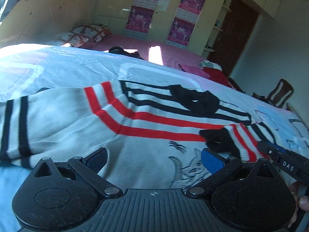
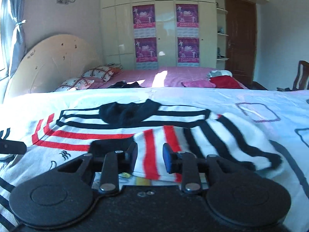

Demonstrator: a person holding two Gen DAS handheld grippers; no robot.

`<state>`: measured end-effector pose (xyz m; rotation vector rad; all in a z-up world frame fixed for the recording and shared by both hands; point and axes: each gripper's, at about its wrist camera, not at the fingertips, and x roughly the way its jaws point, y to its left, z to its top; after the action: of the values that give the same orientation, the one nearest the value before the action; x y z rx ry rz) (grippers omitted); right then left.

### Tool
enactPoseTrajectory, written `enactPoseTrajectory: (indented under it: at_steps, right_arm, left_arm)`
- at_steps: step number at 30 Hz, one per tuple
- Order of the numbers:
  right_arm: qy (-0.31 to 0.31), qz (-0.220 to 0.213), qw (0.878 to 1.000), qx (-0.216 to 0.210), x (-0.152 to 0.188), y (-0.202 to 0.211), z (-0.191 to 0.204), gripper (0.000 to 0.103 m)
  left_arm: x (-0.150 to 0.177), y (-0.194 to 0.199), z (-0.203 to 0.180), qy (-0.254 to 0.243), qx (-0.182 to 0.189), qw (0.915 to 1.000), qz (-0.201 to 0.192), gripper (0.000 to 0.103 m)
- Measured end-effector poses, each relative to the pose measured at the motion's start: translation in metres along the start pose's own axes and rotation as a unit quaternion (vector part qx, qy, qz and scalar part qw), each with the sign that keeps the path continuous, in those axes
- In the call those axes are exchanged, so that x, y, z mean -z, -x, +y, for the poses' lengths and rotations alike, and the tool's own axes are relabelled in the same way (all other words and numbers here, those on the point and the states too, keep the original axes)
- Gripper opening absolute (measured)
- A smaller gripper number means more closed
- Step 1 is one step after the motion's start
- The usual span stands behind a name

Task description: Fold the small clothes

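Observation:
A white knitted sweater [image 1: 67, 119] with red and black stripes and a black collar [image 1: 195, 98] lies spread on the white bed sheet [image 1: 77, 65]. One striped sleeve [image 1: 241, 139] with a black cuff is folded across its chest. My left gripper [image 1: 154, 158] hovers open over the sweater's lower body, with nothing between its fingers. In the right wrist view, my right gripper [image 2: 149, 158] stands over the folded sleeve [image 2: 150, 145] with its jaws apart and the pads clear of the cloth. Its fingers [image 1: 268, 149] show at the right edge of the left wrist view.
Beyond the white sheet lies a pink bedspread [image 2: 173, 75] with pillows [image 2: 92, 75], a dark garment [image 2: 123, 85] and a red and pink clothes pile [image 2: 224, 81]. A headboard [image 2: 54, 61], wardrobe with posters [image 2: 166, 34], brown door [image 2: 239, 42] and chair [image 2: 303, 75] stand around.

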<state>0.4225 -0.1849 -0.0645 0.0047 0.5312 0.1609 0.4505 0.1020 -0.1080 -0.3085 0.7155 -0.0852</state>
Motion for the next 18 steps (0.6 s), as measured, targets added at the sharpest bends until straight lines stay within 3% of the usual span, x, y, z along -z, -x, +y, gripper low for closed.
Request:
enactPoseTrajectory:
  at_steps: [1, 2, 3, 6, 11, 12, 13, 14, 18]
  right_arm:
    - [-0.009, -0.001, 1.000, 0.011, -0.001, 0.005, -0.012, 0.029]
    - [-0.016, -0.002, 1.000, 0.026, 0.000, 0.011, -0.024, 0.030]
    - [-0.022, -0.001, 0.999, 0.035, 0.001, 0.014, -0.032, 0.031]
    - [-0.043, 0.000, 0.997, 0.061, 0.004, 0.027, -0.061, 0.032]
    - [-0.063, -0.001, 0.995, 0.082, 0.006, 0.036, -0.092, 0.032]
    - [-0.068, -0.001, 0.994, 0.086, 0.007, 0.037, -0.097, 0.032]
    - [-0.073, -0.002, 0.993, 0.091, 0.007, 0.038, -0.101, 0.032]
    - [-0.078, -0.003, 0.992, 0.095, 0.008, 0.039, -0.105, 0.032]
    - [-0.101, -0.007, 0.989, 0.106, 0.006, 0.039, -0.119, 0.031]
  left_arm:
    - [0.000, -0.011, -0.012, 0.010, 0.025, 0.9996, 0.011, 0.065]
    - [0.001, -0.022, -0.020, 0.022, 0.046, 0.9983, 0.027, 0.055]
    - [0.002, -0.036, -0.031, 0.040, 0.076, 0.9955, 0.040, 0.055]
    - [0.004, -0.066, -0.053, 0.090, 0.121, 0.9867, 0.062, 0.055]
    - [0.007, -0.101, -0.071, 0.131, 0.128, 0.9805, 0.072, 0.055]
    - [0.004, -0.104, -0.074, 0.131, 0.128, 0.9809, 0.066, 0.049]
    - [0.002, -0.107, -0.077, 0.129, 0.127, 0.9814, 0.064, 0.017]
    - [-0.001, -0.109, -0.080, 0.126, 0.129, 0.9817, 0.062, 0.009]
    - [-0.026, -0.089, -0.087, 0.083, 0.121, 0.9892, -0.007, 0.009]
